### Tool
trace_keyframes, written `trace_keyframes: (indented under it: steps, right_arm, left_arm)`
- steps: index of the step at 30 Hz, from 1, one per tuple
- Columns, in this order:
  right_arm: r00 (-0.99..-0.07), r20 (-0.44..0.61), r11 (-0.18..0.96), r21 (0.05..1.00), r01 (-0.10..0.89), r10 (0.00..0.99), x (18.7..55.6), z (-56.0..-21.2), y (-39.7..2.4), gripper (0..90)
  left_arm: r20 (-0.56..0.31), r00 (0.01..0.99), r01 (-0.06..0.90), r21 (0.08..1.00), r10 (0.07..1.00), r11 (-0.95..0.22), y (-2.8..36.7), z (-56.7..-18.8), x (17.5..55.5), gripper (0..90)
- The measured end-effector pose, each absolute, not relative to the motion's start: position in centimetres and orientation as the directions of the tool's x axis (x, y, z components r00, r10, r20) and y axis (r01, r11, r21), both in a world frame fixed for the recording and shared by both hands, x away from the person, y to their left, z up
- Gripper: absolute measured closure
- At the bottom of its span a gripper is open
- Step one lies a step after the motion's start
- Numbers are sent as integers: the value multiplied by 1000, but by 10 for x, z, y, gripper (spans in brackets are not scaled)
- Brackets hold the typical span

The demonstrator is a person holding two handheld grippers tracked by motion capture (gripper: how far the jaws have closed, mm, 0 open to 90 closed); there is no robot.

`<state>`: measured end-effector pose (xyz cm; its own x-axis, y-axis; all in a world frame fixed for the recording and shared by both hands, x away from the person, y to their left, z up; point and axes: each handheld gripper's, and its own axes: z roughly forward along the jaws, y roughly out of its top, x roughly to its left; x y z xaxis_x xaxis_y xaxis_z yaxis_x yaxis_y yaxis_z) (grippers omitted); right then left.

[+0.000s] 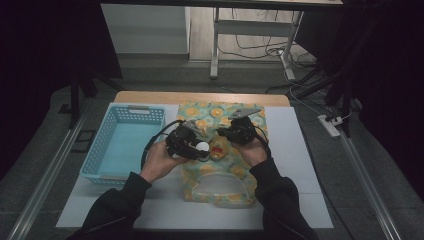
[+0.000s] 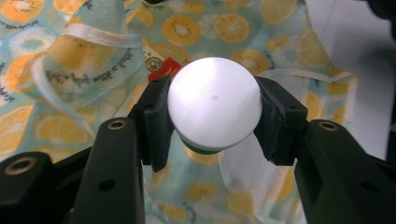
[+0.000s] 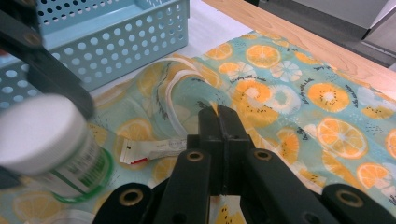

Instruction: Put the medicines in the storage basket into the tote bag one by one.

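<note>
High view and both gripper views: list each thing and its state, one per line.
Left tool: shut on the white-capped bottle.
White-capped bottle: held off the bag by its cap.
Right tool: shut, pinching the fruit-print bag's fabric.
Fruit-print bag: lying on the table, mouth lifted open.
Blue basket: upright, empty.

Room's looking pretty dim, with a wooden table (image 1: 200,97) sitting on a grey floor (image 1: 165,72), a white desk frame (image 1: 216,45) standing behind it, cables (image 1: 260,50) trailing around, a power strip (image 1: 330,125) lying off right, and metal rails (image 1: 45,175) running alongside.
</note>
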<state>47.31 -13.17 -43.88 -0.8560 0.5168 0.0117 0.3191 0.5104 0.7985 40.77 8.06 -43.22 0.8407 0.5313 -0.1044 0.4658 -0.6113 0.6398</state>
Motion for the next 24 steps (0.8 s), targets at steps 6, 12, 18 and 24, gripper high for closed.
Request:
trace_keyframes:
  steps: [6, 12, 18, 24]
  right_arm:
    - [-855, 7, 509, 801, 315, 519, 473, -438, -132, 900]
    - [-854, 3, 509, 802, 313, 520, 473, -438, -132, 900]
    - [-850, 5, 506, 802, 318, 526, 474, -439, -133, 900]
    - [-848, 3, 506, 801, 319, 531, 476, -441, -134, 900]
  left_arm:
    - [-86, 839, 463, 633, 538, -621, 68, -443, 419, 509]
    - [-72, 833, 462, 637, 549, -617, 58, -449, 431, 509]
    - [-55, 827, 465, 627, 560, -625, 50, -458, 441, 508]
    - [-54, 818, 474, 626, 572, -619, 46, -465, 451, 508]
